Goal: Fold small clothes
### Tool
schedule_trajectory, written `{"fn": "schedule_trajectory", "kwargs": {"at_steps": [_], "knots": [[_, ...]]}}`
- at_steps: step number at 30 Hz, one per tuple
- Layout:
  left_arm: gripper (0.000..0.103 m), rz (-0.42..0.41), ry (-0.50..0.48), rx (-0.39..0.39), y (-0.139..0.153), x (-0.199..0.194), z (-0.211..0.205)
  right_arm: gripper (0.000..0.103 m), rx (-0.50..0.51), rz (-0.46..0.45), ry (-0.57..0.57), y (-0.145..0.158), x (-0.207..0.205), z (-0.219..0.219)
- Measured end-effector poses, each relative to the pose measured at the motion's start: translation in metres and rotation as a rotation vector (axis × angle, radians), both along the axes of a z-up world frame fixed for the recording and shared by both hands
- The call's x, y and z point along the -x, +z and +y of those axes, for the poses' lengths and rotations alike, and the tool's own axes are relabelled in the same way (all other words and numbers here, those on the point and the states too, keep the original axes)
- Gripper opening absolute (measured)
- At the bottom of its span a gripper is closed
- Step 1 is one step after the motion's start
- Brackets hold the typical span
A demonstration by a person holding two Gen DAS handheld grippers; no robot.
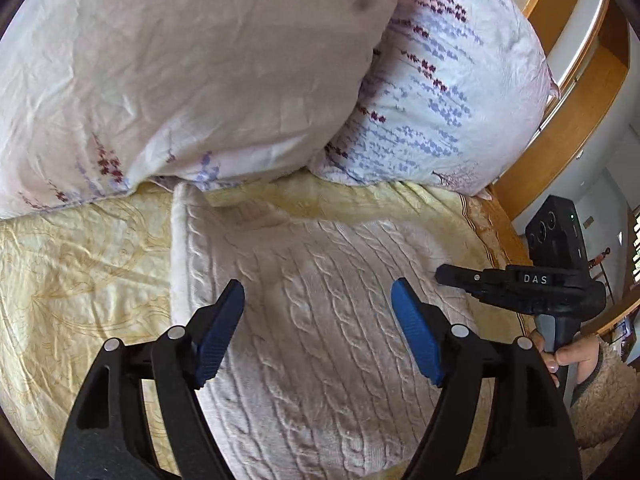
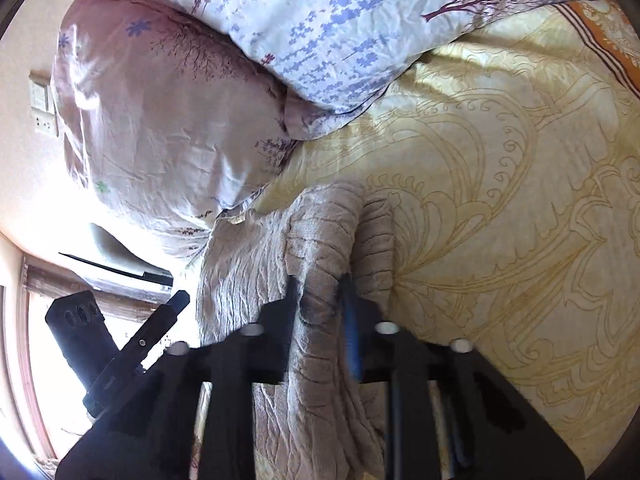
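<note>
Both tongs are over the cream cable-knit garment point(image 1: 320, 320), which lies on the yellow patterned bedspread point(image 1: 80, 264) just near of two floral pillows point(image 1: 180, 80). We hold the left gripper point(image 1: 318, 308) above the flat part of the knit with its blue pads point(image 1: 416, 332) spread well apart and nothing between them; they touch no cloth that we can see. Our right gripper point(image 2: 322, 292) is clamped on a bunched fold of the same garment, the fabric pinched between its fingers and standing up in a ridge in the right wrist view. That view is a little blurred at the fingers, but the knit plainly runs up between them.

We judge the reason for this split to be simple: one tong keeps hold of an edge or fold so the piece cannot slump, while the other stays free to take a second corner. From the left wrist view the right gripper point(image 1: 452, 276) sits at the right side of the garment, gripped by a hand point(image 1: 568, 356) in a fuzzy sleeve point(image 1: 608, 396).

The fold looks begun but not finished, since most of the knit is spread flat. Thick cable knit should hold a crease poorly, so a firm pinch and a low carry would suit it.
</note>
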State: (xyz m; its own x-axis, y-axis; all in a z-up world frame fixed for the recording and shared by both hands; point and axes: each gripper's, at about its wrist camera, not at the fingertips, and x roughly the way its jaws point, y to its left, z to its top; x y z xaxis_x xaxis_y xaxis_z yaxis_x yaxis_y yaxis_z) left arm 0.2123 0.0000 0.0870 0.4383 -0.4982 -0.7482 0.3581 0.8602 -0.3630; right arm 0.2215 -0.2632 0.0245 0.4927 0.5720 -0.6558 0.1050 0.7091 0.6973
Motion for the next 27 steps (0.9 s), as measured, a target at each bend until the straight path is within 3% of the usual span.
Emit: {"fn": "schedule_trajectory", "kwargs": {"at_steps": [4, 8, 11, 13, 14, 17, 21, 27], "knots": [[0.075, 0.045, -0.038, -0.001, -0.011, -0.006, -0.015, 0.008, 0.071, -0.033, -0.032, 0.008, -0.006, -0.003], [0.075, 0.077, -0.055, -0.023, -0.02, -0.016, -0.027, 0.008, 0.141, 0.014, -0.042, -0.008, -0.016, 0.0], [0.075, 0.08, -0.074, -0.056, -0.026, -0.021, -0.033, 0.009, 0.129, 0.036, -0.057, -0.018, -0.017, -0.004], [0.075, 0.068, -0.08, -0.067, -0.027, -0.022, -0.035, 0.015, 0.124, 0.049, -0.053, -0.016, -0.017, -0.007], [0.075, 0.066, -0.077, -0.063, -0.025, -0.022, -0.033, 0.027, 0.142, 0.047, -0.056, -0.012, -0.014, -0.009], [0.075, 0.038, -0.056, -0.003, -0.01, -0.013, -0.016, 0.03, 0.21, -0.062, -0.058, 0.016, 0.008, -0.01], [0.075, -0.065, -0.031, -0.061, 0.006, 0.013, 0.003, 0.03, 0.296, -0.243, 0.059, 0.051, 0.048, 0.014], [0.075, -0.059, -0.019, -0.128, -0.008, 0.036, 0.009, 0.028, 0.431, -0.248, 0.192, 0.04, 0.073, 0.056]]}}
